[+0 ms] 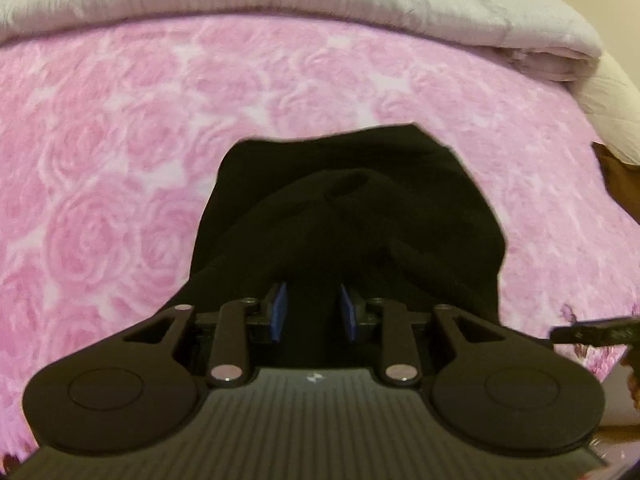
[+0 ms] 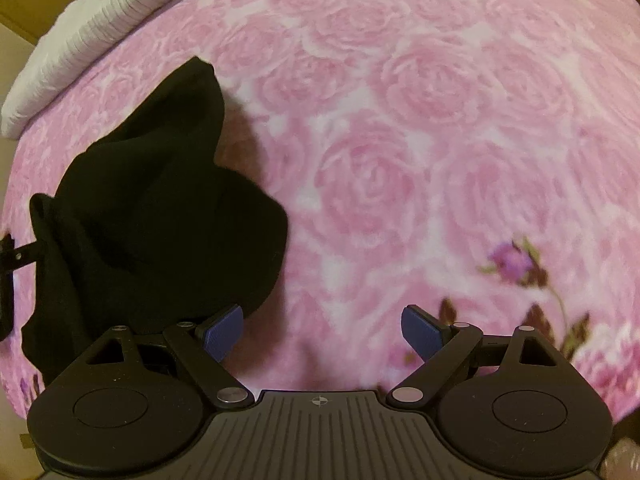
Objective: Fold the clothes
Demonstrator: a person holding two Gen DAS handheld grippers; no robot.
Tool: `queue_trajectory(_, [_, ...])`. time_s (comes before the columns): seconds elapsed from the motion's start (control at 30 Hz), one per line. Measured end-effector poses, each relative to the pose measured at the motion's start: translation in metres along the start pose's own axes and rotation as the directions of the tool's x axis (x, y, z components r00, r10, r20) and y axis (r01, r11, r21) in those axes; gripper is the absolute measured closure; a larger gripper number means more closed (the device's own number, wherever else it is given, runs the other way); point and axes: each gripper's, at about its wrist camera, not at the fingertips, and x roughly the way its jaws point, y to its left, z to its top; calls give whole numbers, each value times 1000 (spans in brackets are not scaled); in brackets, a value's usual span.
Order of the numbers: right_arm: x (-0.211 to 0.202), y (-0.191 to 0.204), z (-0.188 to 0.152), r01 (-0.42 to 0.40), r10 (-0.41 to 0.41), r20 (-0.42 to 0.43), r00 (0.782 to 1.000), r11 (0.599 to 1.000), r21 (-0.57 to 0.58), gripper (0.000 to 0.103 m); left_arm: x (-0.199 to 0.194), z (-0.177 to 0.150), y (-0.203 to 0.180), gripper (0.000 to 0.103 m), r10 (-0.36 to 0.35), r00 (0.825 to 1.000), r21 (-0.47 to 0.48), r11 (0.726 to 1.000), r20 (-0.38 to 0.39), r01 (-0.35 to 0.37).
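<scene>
Two tools point steeply down at a bed spread with a pink rose-print blanket (image 2: 420, 128). Your left tool (image 1: 313, 307) has its blue pads (image 1: 280, 312) standing partly apart, with the black garment (image 1: 344, 208) directly beneath and ahead of them; dark cloth fills the gap between the pads, and whether the pads press on it cannot be told. From that tool the garment runs forward in a rumpled heap, its far edge lying on the blanket. Beyond the heap, at the far side of the bed, you see a folded pale quilt (image 1: 304, 4) stacked along the blanket's edge.

Your right tool (image 2: 323, 331) has its pads (image 2: 222, 330) spread wide, with only blanket showing between them. The same black garment (image 2: 160, 216) sits to the left of that tool, bunched up into a peak, its near hem just beside the left pad. Further left, at the frame's edge, part of your other tool (image 2: 12, 256) touches the cloth. To the right of the right tool, a purple flower motif (image 2: 516, 262) marks the blanket. Far off to the upper left, the white quilt (image 2: 112, 28) borders the blanket.
</scene>
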Motion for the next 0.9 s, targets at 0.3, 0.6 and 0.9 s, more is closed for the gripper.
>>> queue_trajectory(0.3, [17, -14, 1, -22, 22, -24, 999, 1000, -22, 14, 5, 11, -23, 75, 101, 994, 37, 994, 29, -102])
queue_trajectory(0.6, [24, -20, -14, -19, 18, -56, 998, 1000, -13, 14, 43, 23, -5, 72, 113, 994, 11, 994, 2, -113])
queue_trajectory(0.9, [29, -10, -14, -17, 16, -54, 998, 1000, -11, 14, 68, 17, -8, 68, 125, 990, 170, 979, -73, -111])
